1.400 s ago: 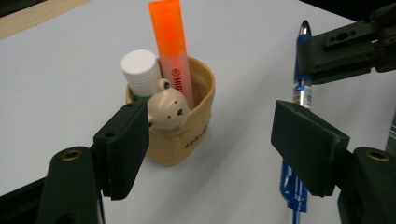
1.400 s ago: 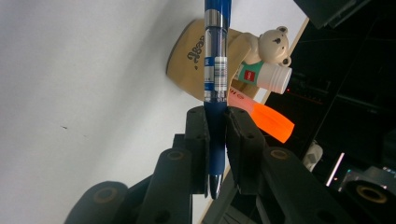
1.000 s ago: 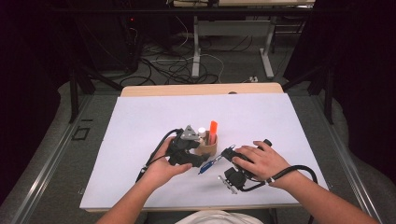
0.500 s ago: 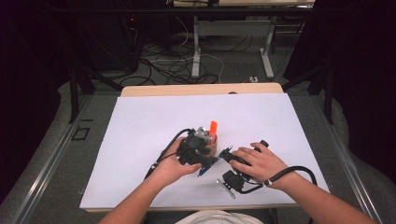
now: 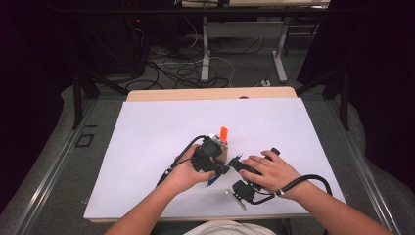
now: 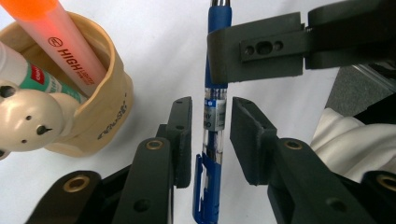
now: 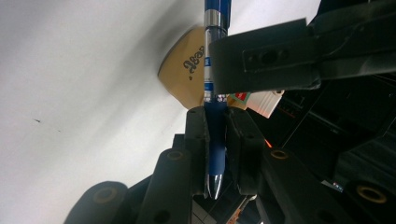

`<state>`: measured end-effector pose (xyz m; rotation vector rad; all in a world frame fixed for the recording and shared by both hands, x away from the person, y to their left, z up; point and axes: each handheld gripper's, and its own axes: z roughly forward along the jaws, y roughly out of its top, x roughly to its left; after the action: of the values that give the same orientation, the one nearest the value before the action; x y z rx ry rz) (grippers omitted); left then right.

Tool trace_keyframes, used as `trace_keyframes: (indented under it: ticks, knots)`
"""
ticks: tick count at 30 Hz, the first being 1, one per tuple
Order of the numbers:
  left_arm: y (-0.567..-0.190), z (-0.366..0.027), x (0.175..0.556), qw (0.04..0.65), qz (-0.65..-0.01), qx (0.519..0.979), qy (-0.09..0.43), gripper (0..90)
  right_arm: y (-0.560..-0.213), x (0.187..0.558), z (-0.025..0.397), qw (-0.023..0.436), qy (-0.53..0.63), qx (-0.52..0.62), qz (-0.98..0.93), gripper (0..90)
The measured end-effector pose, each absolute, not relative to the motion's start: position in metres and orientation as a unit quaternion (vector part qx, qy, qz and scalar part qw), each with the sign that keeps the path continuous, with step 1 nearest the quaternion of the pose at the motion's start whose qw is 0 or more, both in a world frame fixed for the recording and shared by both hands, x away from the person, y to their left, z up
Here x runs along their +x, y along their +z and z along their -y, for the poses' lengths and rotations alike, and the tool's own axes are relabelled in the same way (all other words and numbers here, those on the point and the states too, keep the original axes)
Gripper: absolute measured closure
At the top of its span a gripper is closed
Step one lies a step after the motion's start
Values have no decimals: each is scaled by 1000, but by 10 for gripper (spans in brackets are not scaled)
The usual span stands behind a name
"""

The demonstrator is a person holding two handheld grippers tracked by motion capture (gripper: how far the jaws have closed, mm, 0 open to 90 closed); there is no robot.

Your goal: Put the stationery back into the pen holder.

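Pen changes hands beside the cup

Left tongs [image 6: 211, 135] have slid in, open astride the pen [image 6: 214, 112]; right tongs [image 7: 215, 140] clamp its grip above the worktop [image 5: 147, 147], by the cup [image 6: 100, 112].

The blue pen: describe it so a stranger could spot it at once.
On the white table, find the beige holder near the middle. Just beside it, the blue pen lies between both grippers. Unlike the orange highlighter in the holder, it has a clear barrel and blue clip.
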<state>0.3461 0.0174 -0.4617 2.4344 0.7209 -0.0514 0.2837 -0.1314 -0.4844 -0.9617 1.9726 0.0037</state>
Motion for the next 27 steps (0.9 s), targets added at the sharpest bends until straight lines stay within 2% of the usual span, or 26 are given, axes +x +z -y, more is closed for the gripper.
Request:
trace_keyframes:
  ticks: [11, 27]
  knots:
    - [-460, -11, 347, 271, -259, 927, -21, 761, -486, 282, 131, 454, 2, -398, -797, 791]
    - [-462, -3, 348, 239, -259, 936, -22, 787, -489, 280, 129, 452, 3, -408, -794, 791]
